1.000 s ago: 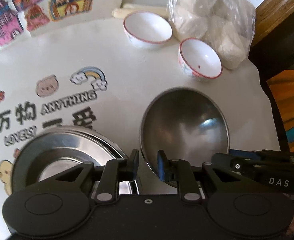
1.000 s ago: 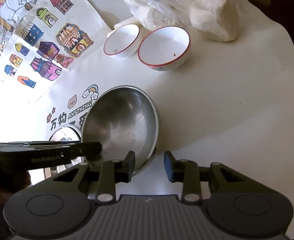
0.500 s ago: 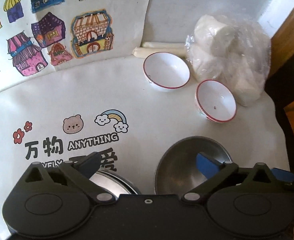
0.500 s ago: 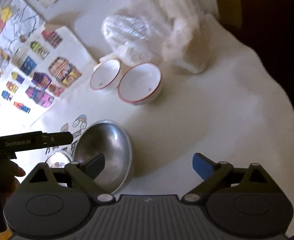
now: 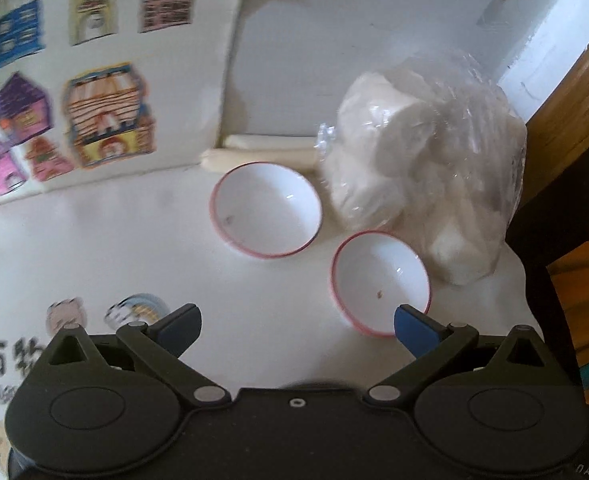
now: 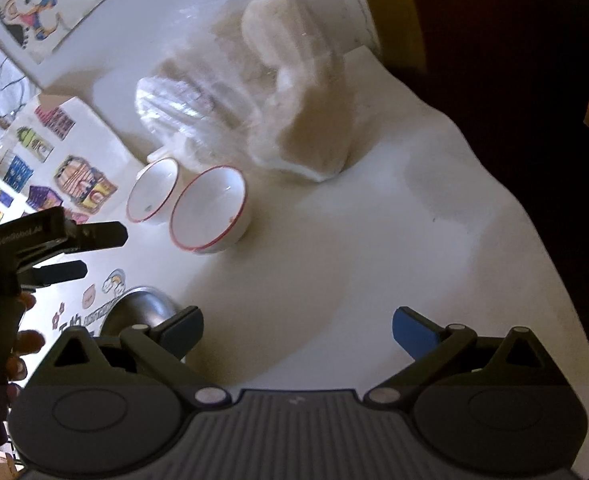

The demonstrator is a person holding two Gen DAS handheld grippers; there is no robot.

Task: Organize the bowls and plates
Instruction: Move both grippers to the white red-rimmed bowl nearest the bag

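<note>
Both grippers, left (image 5: 297, 322) & right (image 6: 297, 326), are held wide open w/ nothing between the jaws. The round steel bowl (image 6: 138, 312) is set down near the right gripper's left finger. Two white red-rimmed bowls (image 5: 266, 210) (image 5: 380, 280) by the plastic bag of white rolls (image 5: 422, 168) are not yet stacked.

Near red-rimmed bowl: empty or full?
Nearly empty. The near bowl stands upright, its white inside bare except for one small brown speck.
</note>
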